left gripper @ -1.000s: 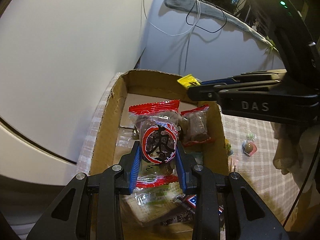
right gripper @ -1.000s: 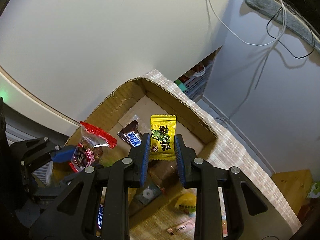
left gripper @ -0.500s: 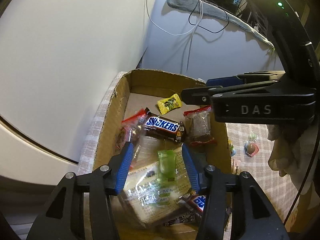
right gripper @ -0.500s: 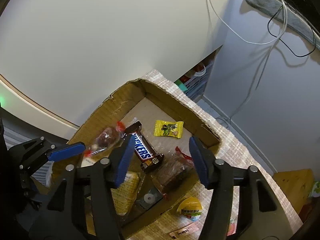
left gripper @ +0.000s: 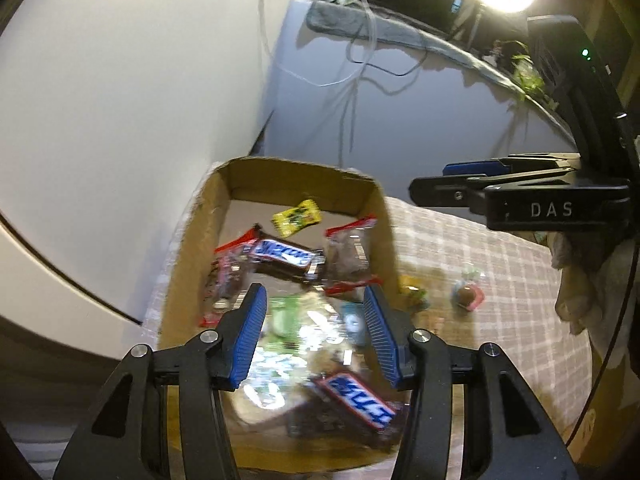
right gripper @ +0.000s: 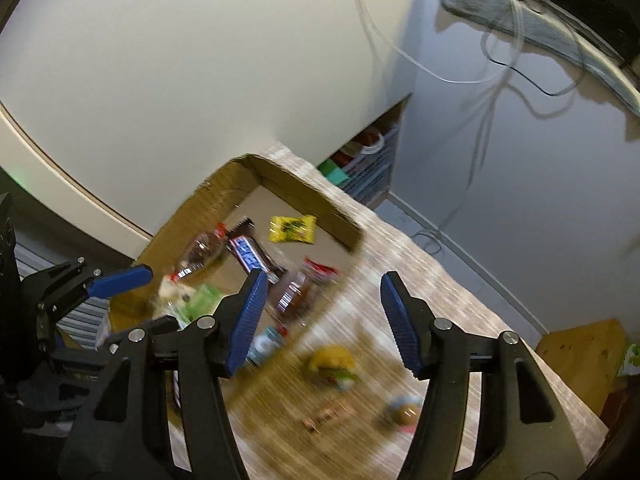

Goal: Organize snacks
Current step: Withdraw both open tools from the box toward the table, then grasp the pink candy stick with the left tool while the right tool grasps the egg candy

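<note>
The left gripper [left gripper: 314, 334] hangs released and empty over the near half of the cardboard box [left gripper: 192, 248]. Inside it, a yellow candy packet [left gripper: 297, 218] lies near the far wall, just beyond a Snickers bar [left gripper: 286, 256]. The right gripper [right gripper: 322, 322], jaws apart with nothing held, hovers off the box's right wall above the checked tablecloth [right gripper: 460, 300].

My left hand-held gripper [left gripper: 312, 336] and my right hand-held gripper [right gripper: 322, 322] are both black with ribbed blue pads. The brown cardboard box [left gripper: 192, 252] holds a yellow candy packet with green print [left gripper: 296, 218], a brown chocolate bar with a blue-and-white logo [left gripper: 286, 258] and clear packets with red ends [left gripper: 350, 254]. The surface [left gripper: 480, 280] wears a beige cloth checked in pale lines, and the wall [left gripper: 140, 80] is plain white.
</note>
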A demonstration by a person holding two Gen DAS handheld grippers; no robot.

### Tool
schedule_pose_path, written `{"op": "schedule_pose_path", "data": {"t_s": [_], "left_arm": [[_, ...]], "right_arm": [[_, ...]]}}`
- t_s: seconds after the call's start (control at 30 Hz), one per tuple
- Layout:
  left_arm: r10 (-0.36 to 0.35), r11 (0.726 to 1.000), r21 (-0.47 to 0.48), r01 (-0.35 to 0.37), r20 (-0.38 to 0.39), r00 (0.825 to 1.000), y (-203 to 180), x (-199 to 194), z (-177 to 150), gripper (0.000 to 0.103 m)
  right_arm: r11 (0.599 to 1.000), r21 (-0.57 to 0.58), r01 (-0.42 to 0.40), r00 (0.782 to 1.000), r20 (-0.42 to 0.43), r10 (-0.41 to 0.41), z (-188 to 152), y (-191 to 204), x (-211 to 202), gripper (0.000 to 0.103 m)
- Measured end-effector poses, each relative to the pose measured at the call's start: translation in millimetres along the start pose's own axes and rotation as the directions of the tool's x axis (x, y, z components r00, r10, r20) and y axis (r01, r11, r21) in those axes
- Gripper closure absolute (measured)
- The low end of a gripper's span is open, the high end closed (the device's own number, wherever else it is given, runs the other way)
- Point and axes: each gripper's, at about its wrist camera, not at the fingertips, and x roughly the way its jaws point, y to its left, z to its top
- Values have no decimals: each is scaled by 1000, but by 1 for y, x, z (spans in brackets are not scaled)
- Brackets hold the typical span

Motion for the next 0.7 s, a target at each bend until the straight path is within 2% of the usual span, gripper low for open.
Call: {"op": "schedule_pose_path", "data": {"t_s": [0.2, 0.4, 0.53, 0.7], "left_arm": [[-51, 998, 40, 51, 8, 999, -36, -6, -5, 55], [-121, 990, 73, 123, -30, 992, -81, 0, -16, 62], [-151, 985, 77, 157, -72, 986, -105, 18, -26, 65], [-160, 985, 55, 166, -101, 982, -123, 41, -39, 69]], "right_arm": [[998, 35, 43, 999, -23, -42, -37, -43, -19, 41], [997, 43, 63, 996, -69, -60, -71, -74, -20, 41], [999, 24, 32, 996, -88, -30, -92, -82, -16, 41], [999, 0, -39, 993, -115, 39, -111, -82, 2, 41]]}}
